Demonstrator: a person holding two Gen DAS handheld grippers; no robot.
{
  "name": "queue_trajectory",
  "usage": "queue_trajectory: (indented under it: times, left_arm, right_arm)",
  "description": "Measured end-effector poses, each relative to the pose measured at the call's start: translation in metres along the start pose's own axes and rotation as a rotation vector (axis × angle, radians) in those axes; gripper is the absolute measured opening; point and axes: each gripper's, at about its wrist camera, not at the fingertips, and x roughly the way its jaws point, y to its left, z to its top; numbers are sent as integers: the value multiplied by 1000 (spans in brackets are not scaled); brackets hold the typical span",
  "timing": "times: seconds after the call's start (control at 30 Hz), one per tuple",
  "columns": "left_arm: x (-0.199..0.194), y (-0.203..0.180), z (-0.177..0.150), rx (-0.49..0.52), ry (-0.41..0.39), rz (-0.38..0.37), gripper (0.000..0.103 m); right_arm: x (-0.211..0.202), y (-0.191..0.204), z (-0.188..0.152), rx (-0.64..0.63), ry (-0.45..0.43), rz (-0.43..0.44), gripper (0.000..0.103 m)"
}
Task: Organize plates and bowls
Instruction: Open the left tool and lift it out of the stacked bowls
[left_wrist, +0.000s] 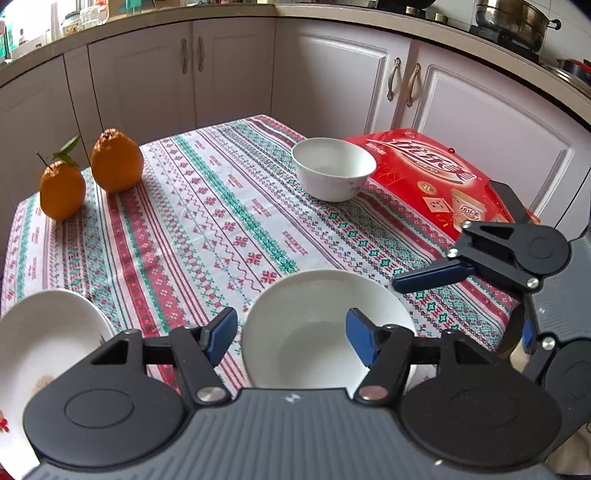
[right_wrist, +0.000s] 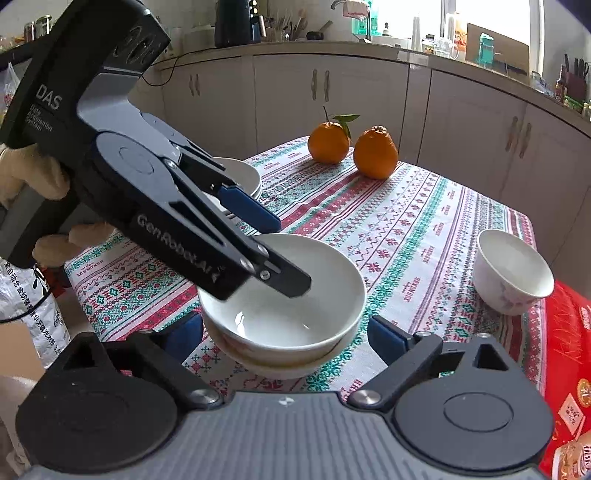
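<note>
Nested bowls (right_wrist: 280, 321): 1 white bowl sits inside another, on the patterned tablecloth (left_wrist: 207, 229), right at the near edge in front of both tools.
Left gripper (left_wrist: 291, 336): released; 1 finger hangs inside the top bowl and the other outside its rim, neither pad pressing.
Right gripper (right_wrist: 286, 332): jaws spread wide, 1 on each side of the stack, gripping nothing.
Lone bowl (right_wrist: 513, 273): upright, well apart from the stack, hard against the red box (left_wrist: 436, 173).
Which way it lies: ahead and off to the right, so the right gripper looks the nearer.
Long axis: none (it is round), so any point on the rim would do.
Other stack (left_wrist: 48, 339): far left, beside the left gripper.
</note>
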Motion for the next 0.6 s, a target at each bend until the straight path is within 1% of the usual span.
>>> queue_trajectory:
  times: [0.07,0.17,0.2,0.27,0.33,0.47,0.6]
  left_arm:
    - [-3,1,4,9,-6,3,69]
    - [-6,0,14,30,-14,8,71]
    - [-6,-1,19,40,-16,8,71]
    - [-5,-2,29,62,-23,5,76]
    - [-2,-3,42,83,-31,-4,77]
    - [16,-7,71,133,-31,-16,77]
    - [47,-4,100,144,-8,-60,77]
  right_arm:
    - [-6,-2,-1,6,-9,-9,100]
    - [-15,-9,-2,17,-24,-21,102]
    - [-19,-13,-2,20,-30,-33,102]
    - [-25,-20,-2,22,-39,-54,102]
    - [-31,-31,-2,32,-48,-90,103]
    - [-34,-59,-4,74,-51,-160,103]
    - [-29,-92,-6,117,-52,-215,103]
